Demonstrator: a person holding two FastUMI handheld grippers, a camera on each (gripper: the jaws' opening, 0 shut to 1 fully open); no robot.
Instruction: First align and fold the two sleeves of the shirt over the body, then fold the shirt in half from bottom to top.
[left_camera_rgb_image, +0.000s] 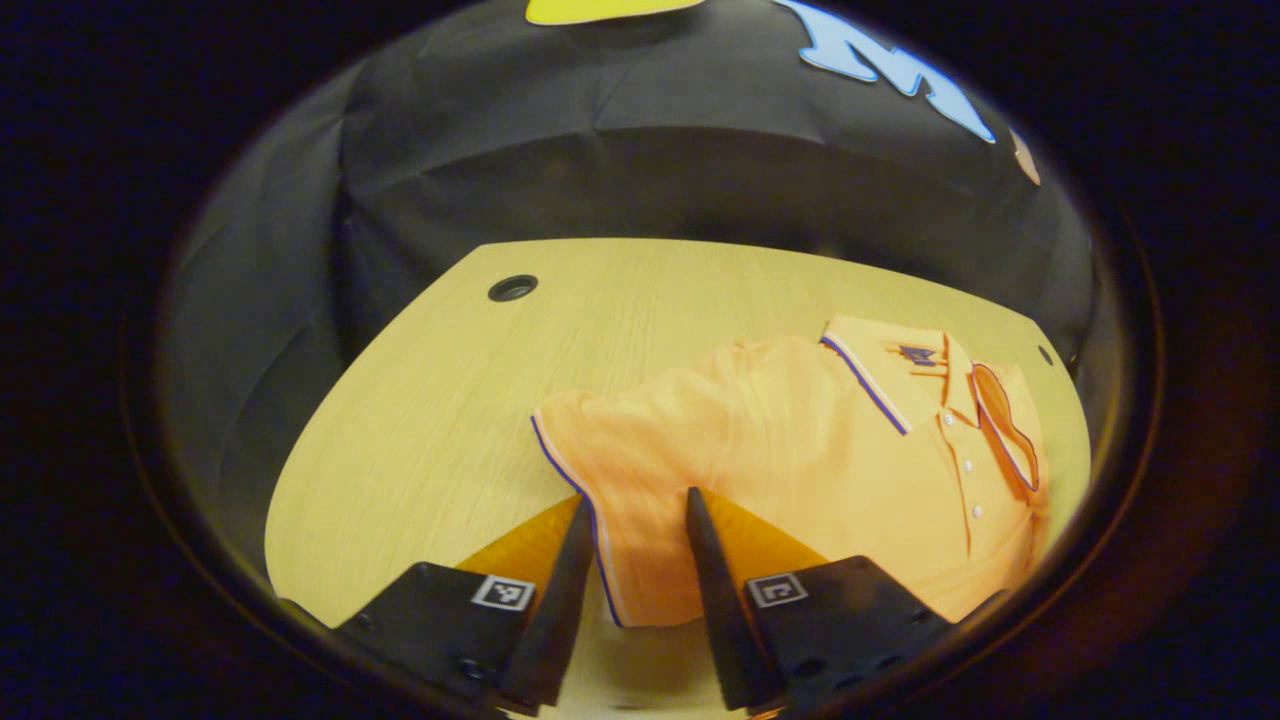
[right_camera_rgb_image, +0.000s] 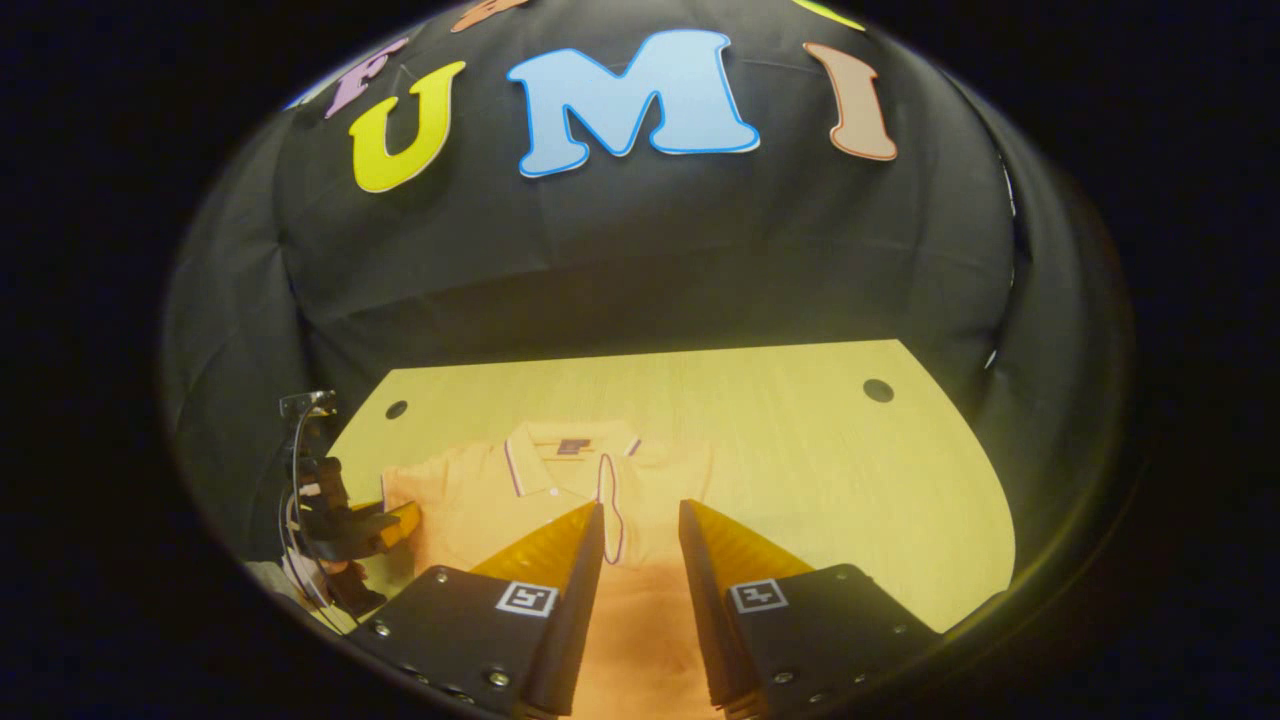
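Observation:
An orange polo shirt (left_camera_rgb_image: 800, 450) with purple trim lies flat on a light wooden table (left_camera_rgb_image: 440, 400), collar (left_camera_rgb_image: 1000, 425) to the right in the left gripper view. My left gripper (left_camera_rgb_image: 640, 505) is open, low over the shirt's near sleeve (left_camera_rgb_image: 620, 440). The purple-edged cuff runs between its fingers, and I cannot tell if they touch the cloth. In the right gripper view the shirt (right_camera_rgb_image: 470, 505) lies ahead with its collar (right_camera_rgb_image: 565, 460) facing away. My right gripper (right_camera_rgb_image: 641, 507) hangs open above the shirt's body, holding nothing. The left gripper (right_camera_rgb_image: 385, 528) shows at the shirt's left sleeve.
The table (right_camera_rgb_image: 820, 480) has round cable holes near its far corners (left_camera_rgb_image: 512, 288) (right_camera_rgb_image: 878, 390). Bare wood stretches left of the sleeve in the left gripper view and right of the shirt in the right gripper view. Black cloth walls close the booth behind.

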